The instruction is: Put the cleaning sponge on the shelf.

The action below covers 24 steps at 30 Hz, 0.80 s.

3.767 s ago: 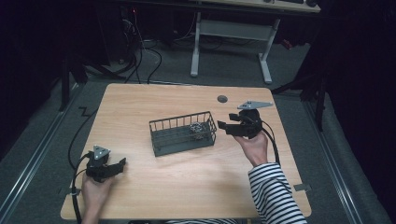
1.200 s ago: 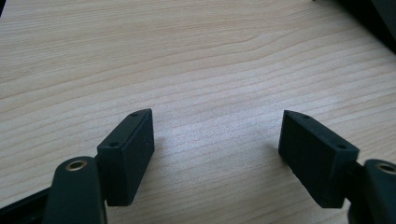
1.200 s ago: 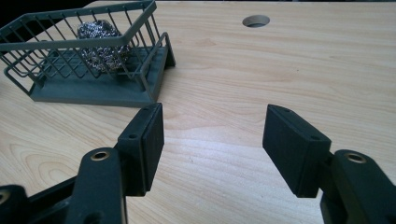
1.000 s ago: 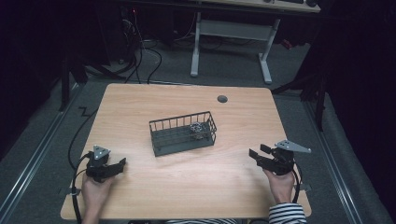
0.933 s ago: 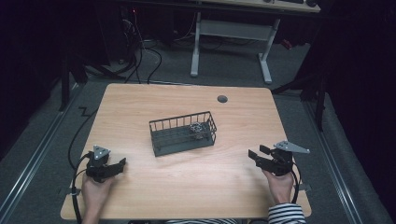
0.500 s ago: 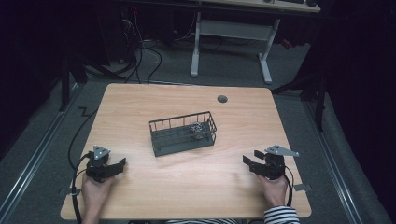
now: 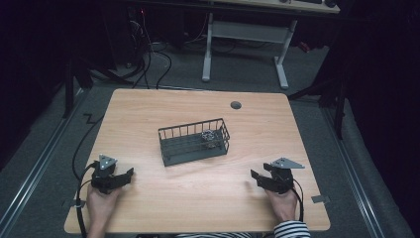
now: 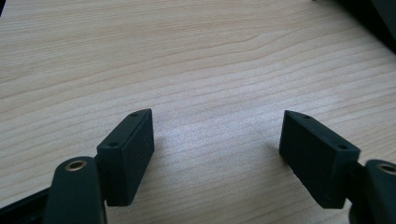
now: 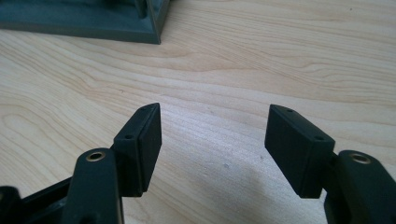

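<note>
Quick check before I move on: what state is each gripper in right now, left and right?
Left gripper: open, nothing between the jaws, low over the table.
Right gripper: open, empty, also low over the table.

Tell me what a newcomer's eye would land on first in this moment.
First the dark wire basket at the middle of the wooden table, with a small object at its right end, too small to identify. Next the left gripper and right gripper held low at the near corners, each with jaws apart over bare wood.
</note>
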Each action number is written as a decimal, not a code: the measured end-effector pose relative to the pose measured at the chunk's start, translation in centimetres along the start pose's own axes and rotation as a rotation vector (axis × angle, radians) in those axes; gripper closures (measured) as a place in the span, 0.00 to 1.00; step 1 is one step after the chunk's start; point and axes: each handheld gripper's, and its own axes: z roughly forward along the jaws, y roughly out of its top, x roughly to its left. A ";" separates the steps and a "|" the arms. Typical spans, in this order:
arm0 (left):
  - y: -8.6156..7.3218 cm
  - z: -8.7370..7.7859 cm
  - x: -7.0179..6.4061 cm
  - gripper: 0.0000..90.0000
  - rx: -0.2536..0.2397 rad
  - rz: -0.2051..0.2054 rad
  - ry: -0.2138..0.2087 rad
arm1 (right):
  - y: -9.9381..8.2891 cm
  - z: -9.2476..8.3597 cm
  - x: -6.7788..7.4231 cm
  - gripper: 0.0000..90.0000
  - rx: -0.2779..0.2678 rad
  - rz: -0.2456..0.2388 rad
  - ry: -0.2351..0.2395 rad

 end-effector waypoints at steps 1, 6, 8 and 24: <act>0.0 0.0 0.0 0.30 0.000 0.000 0.000 | 0.0 0.0 0.1 0.41 0.002 -0.011 -0.009; 0.0 0.0 0.0 0.30 0.002 0.001 0.000 | 0.0 0.3 0.6 0.40 0.012 -0.042 -0.026; 0.0 0.0 0.0 0.30 0.002 0.002 0.001 | -0.1 0.4 0.7 0.40 0.015 -0.039 -0.025; 0.0 0.0 -0.1 0.29 0.001 0.005 -0.003 | -0.6 1.2 1.0 0.37 0.059 -0.059 -0.009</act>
